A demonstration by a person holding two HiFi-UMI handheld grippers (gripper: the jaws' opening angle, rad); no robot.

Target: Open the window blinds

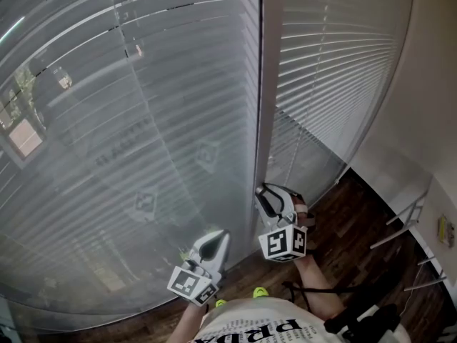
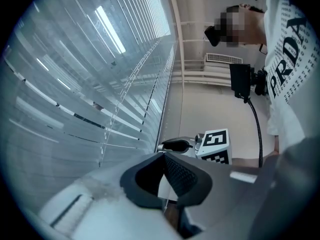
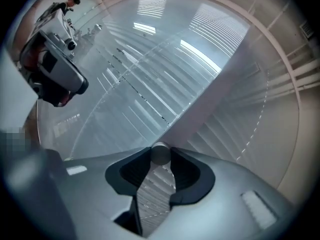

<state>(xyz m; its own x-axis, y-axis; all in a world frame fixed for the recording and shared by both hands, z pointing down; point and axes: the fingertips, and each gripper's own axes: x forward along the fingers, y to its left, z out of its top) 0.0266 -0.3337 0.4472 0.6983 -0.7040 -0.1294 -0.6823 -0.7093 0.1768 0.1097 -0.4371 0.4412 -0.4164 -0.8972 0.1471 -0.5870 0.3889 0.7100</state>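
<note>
Grey slatted blinds [image 1: 128, 120] cover the big window on the left, and a second set [image 1: 328, 63] covers the window on the right, with a pale upright frame [image 1: 265, 84] between them. The slats lie nearly flat against the glass. My right gripper [image 1: 265, 191] is at the foot of that frame. In the right gripper view it [image 3: 160, 156] is shut on the round end of the blind's tilt wand [image 3: 160, 153], which sits between the pad tips. My left gripper [image 1: 218, 238] hovers lower left, close to the blinds; its jaws [image 2: 162, 156] meet at the tips with nothing held.
Dark wooden floor [image 1: 357, 220] runs below the windows. A white wall [image 1: 428, 84] and a white rail rack [image 1: 407, 220] stand to the right. A black cable [image 2: 257, 129] hangs by the person's white shirt [image 2: 290, 74]. A beaded cord [image 3: 260, 119] hangs at the right blind.
</note>
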